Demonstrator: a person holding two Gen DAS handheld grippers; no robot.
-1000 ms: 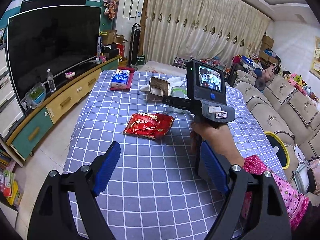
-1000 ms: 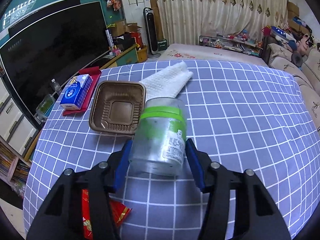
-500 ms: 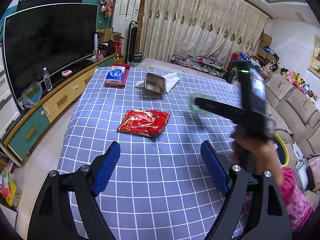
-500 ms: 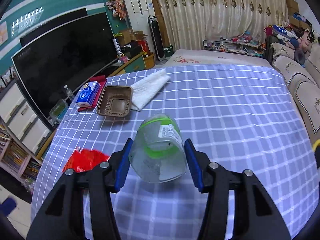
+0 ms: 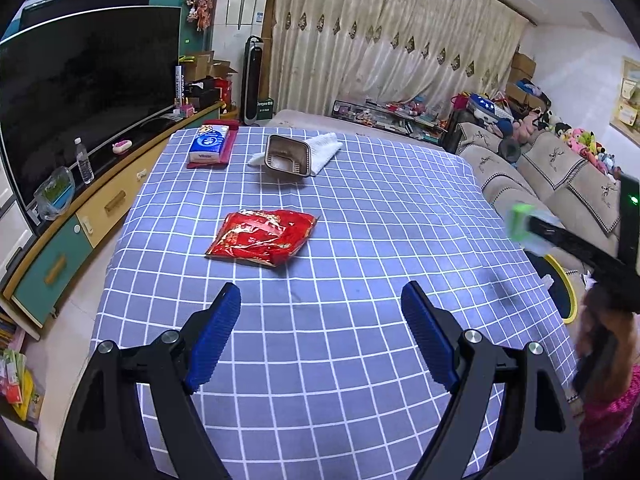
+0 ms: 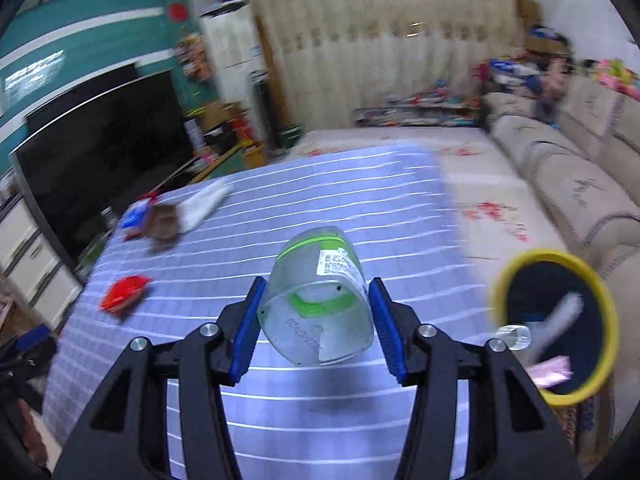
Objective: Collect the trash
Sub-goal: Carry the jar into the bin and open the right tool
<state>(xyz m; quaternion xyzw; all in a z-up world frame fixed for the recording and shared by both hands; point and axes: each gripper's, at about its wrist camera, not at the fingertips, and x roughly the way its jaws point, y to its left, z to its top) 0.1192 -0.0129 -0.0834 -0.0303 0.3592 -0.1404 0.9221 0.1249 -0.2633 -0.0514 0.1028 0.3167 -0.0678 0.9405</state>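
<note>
worktop [image 5: 360, 360]: blue grid-check cloth | tissue pack [image 5: 209, 143]: on a red mat, far left corner | white towel [image 5: 322, 148]: far edge | television [image 5: 72, 96]: on the cabinet to your left, water bottle [image 5: 84, 166] upright in front | sofa [image 5: 560, 176]: right side | curtains [image 5: 380, 48]: back wall, drawn

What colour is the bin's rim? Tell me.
Yellow, around a dark inside; the bin shows best in the right wrist view.
</note>
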